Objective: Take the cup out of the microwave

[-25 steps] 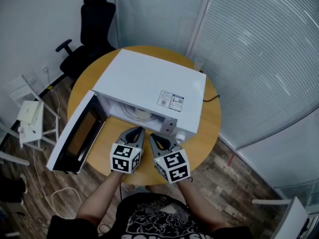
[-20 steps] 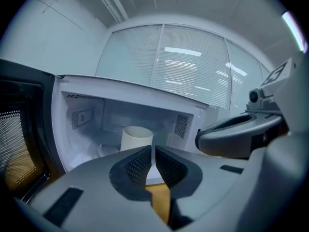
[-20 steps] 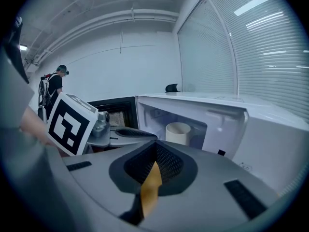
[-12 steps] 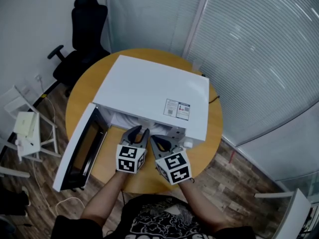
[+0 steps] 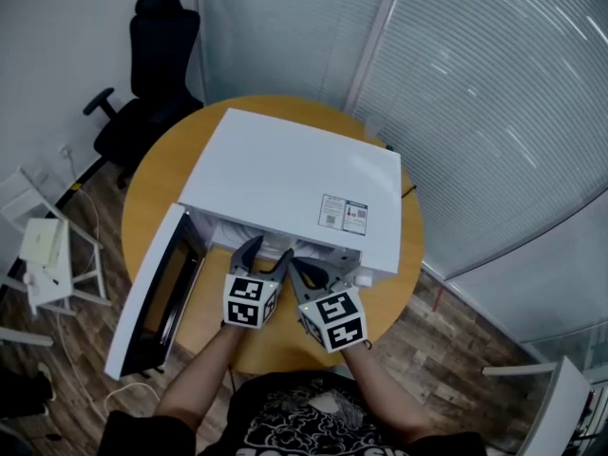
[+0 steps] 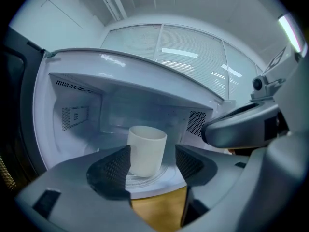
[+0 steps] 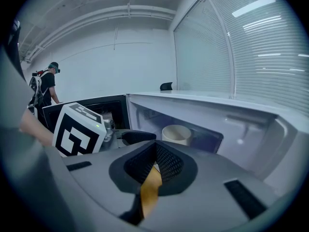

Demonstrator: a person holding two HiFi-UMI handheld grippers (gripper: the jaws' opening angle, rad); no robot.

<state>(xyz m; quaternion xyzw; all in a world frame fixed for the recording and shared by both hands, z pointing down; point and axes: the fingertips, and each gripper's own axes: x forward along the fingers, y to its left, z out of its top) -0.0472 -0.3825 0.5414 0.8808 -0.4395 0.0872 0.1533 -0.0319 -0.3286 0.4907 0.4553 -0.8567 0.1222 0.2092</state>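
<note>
Cup (image 6: 146,149): upright, long axis vertical, mouth up, on the ribbed glass turntable (image 6: 161,174) inside the microwave (image 5: 285,183). Smooth, cream, slightly tapered cylinder.

Hidden: in the head view the microwave's white top covers the cup entirely. In the left gripper view the left jaw cuts off the cup's lower left edge.

Left gripper (image 5: 268,253): at the microwave's mouth, jaws wide and just been opening. The cup shows in the gap between them, pads not pressing on it.

Right gripper (image 7: 155,159): beside the left one, jaws drawn together on nothing.

Door (image 5: 157,293): swung open at the microwave's left, dark window. Microwave sits on a round wooden desk (image 5: 152,188).
</note>
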